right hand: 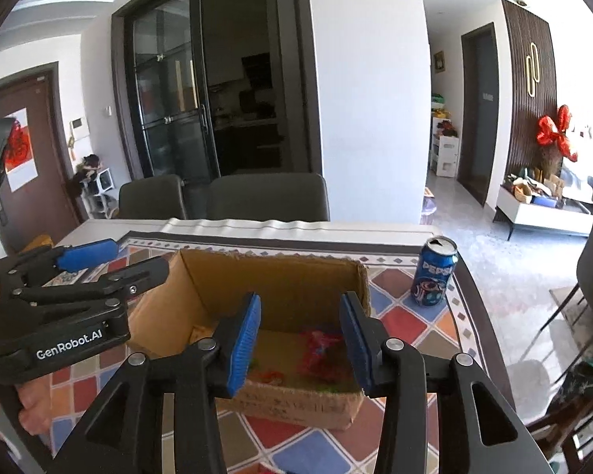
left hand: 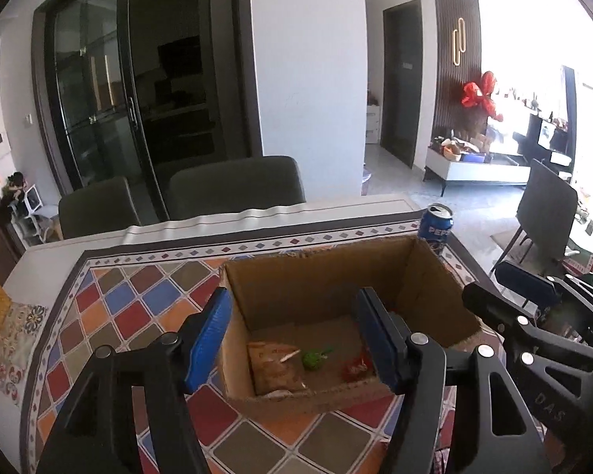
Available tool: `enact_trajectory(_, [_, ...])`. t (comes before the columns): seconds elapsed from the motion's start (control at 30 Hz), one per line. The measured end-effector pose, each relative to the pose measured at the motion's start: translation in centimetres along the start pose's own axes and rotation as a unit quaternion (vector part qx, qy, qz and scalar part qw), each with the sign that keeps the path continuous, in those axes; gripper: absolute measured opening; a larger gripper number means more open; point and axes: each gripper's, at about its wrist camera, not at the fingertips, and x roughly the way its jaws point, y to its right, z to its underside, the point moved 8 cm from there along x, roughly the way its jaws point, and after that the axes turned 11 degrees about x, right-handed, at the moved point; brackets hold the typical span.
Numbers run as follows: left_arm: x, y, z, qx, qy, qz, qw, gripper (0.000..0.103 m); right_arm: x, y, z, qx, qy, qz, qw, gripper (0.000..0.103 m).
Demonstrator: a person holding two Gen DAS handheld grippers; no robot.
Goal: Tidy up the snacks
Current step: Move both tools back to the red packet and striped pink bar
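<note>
Small wrapped snacks (left hand: 314,359) lie on the floor of the cardboard box (left hand: 328,276); light and crinkly, probably best pinched by a wrapper end. Over the box, left gripper (left hand: 292,339) and right gripper (right hand: 302,341) fingers are parted, empty.

Can (right hand: 434,272) — Pepsi (left gripper (right hand: 110,262): GenRobot.AI)

My left wrist view looks forward and down between the left hand-held gripper (left hand: 292,339), close over the open cardboard box (left hand: 320,276) on the counter (left hand: 138,300). My right wrist view does likewise from the right hand-held gripper (right hand: 300,339). Both share the box, the Pepsi can (right hand: 434,272) beyond it, and each other's gripper.
</note>
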Motion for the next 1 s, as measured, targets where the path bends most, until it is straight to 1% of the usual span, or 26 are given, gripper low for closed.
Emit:
enact_trajectory(0.07, [-0.5, 0.3, 0.3, 0.002, 0.002, 0.002, 1.0, 0.066, -0.7, 0.3, 0.2, 0.005, 0.002, 0.001, 1.0, 0.049])
enact_trajectory(0.13, [-1.1, 0.7, 0.7, 0.005, 0.003, 0.006, 1.0, 0.066, -1.3, 0.6, 0.4, 0.008, 0.004, 0.006, 1.0, 0.052])
enact_trajectory(0.3, [-2.9, 1.8, 1.8, 0.014, 0.005, 0.012, 0.9998, 0.068, -3.2, 1.3, 1.2, 0.005, 0.005, 0.016, 1.0, 0.052])
enact_trajectory(0.43, [-4.1, 2.2, 3.2, 0.008, -0.002, 0.014, 0.9999, 0.069, -4.3, 1.2, 2.0, 0.002, 0.002, 0.012, 1.0, 0.055])
enact_trajectory(0.57, [-5.1, 2.4, 4.6, 0.001, -0.013, 0.008, 0.9999, 0.07, -4.8, 0.9, 3.3, -0.001, -0.008, 0.005, 1.0, 0.055])
enact_trajectory(0.7, [-5.6, 3.2, 5.9, 0.004, -0.018, 0.017, 0.9997, 0.07, -5.1, 1.0, 5.1, 0.006, -0.022, 0.001, 1.0, 0.055])
enact_trajectory(0.9, [-5.4, 4.7, 7.8, 0.015, -0.024, 0.034, 0.999, 0.07, -4.9, 2.0, 7.8, 0.017, -0.051, 0.01, 0.999, 0.055])
enact_trajectory(1.0, [-4.9, 5.7, 8.9, 0.03, -0.028, 0.039, 0.9984, 0.07, -4.9, 2.8, 9.4, 0.019, -0.063, 0.02, 0.998, 0.055])
